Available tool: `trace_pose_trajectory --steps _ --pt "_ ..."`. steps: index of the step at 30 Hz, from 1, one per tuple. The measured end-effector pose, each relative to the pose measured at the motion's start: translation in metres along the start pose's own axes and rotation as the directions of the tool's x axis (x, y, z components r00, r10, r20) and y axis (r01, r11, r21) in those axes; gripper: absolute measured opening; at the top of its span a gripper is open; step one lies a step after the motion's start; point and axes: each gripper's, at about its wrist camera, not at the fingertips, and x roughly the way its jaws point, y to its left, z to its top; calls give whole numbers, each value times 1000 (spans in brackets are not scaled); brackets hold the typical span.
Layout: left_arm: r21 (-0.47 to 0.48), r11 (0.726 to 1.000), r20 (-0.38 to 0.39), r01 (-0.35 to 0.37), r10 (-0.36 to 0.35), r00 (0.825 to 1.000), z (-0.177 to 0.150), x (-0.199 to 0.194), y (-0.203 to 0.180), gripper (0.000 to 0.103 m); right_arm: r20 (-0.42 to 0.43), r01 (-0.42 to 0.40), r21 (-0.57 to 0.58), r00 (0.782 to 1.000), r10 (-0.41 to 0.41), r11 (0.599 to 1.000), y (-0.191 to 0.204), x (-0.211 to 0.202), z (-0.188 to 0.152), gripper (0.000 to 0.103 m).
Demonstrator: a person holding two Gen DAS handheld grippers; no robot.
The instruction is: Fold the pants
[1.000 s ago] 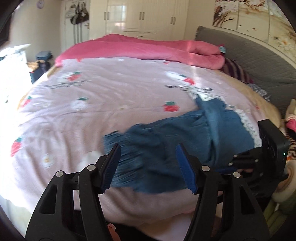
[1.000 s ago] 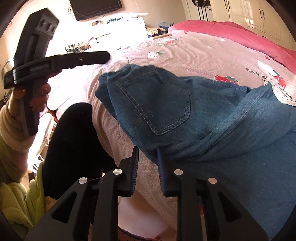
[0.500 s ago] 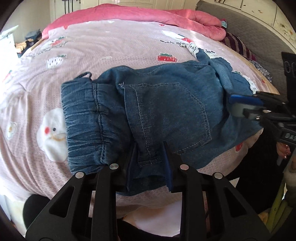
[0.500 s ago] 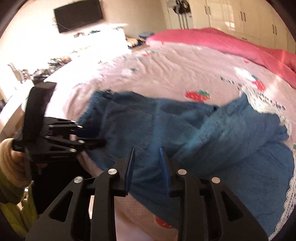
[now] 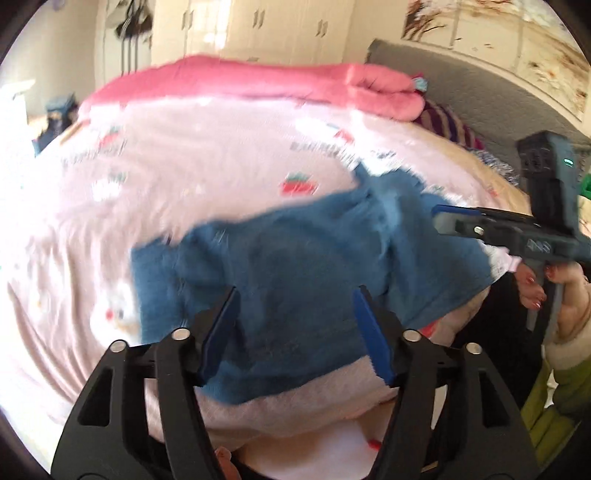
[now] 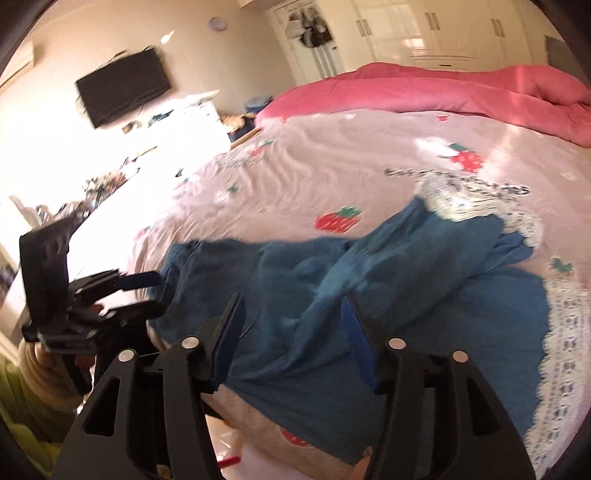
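Observation:
Blue denim pants (image 5: 295, 266) with white lace hems lie crumpled near the front edge of the bed (image 5: 221, 155). In the right wrist view the pants (image 6: 369, 295) spread from the waist at left to the lace-trimmed legs (image 6: 561, 347) at right. My left gripper (image 5: 295, 332) is open and empty above the waist end. My right gripper (image 6: 291, 336) is open and empty above the middle of the pants. Each gripper shows in the other's view: the right one (image 5: 443, 218) at the right, the left one (image 6: 147, 291) at the left.
The bed has a pink strawberry-print sheet (image 6: 332, 166) and a rolled pink duvet (image 5: 258, 85) at the far side. A grey headboard (image 5: 461, 85) is at right. A wall TV (image 6: 123, 86), white wardrobes (image 6: 443, 29) and a cluttered desk (image 6: 110, 177) stand beyond the bed.
Both grippers were shut on the pants half a second ago; both have let go, opened and pulled back. The pants have dropped onto the bed.

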Motion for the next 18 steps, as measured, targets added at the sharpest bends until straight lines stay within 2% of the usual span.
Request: trace_pose_trajectory --steps 1,2,5,11,14,15,17,18 --pt "2 1000 13 25 -25 1000 5 -1 -5 67 9 20 12 1000 -20 1000 -6 -2 5 59" --pt "9 998 19 64 -64 998 11 0 -11 68 16 52 24 999 -52 998 -15 -4 11 60" --pt "35 992 0 120 -120 993 23 16 -33 70 2 120 58 993 -120 991 -36 -4 24 66" --pt "22 976 -88 217 -215 973 40 69 -69 71 -61 195 102 980 -190 975 -69 17 59 77" --pt "5 971 -143 238 -235 962 40 93 -81 70 -88 245 102 968 -237 964 -80 38 77 78" --pt "9 970 -149 242 -238 960 39 99 -85 69 -100 263 101 962 -253 960 -84 44 82 78" --pt "27 973 -151 228 -222 963 35 110 -91 54 -126 279 98 956 -266 955 -92 59 93 78" --pt "29 972 -151 231 -224 963 31 112 -90 51 -141 297 93 949 -283 950 -94 66 98 78"
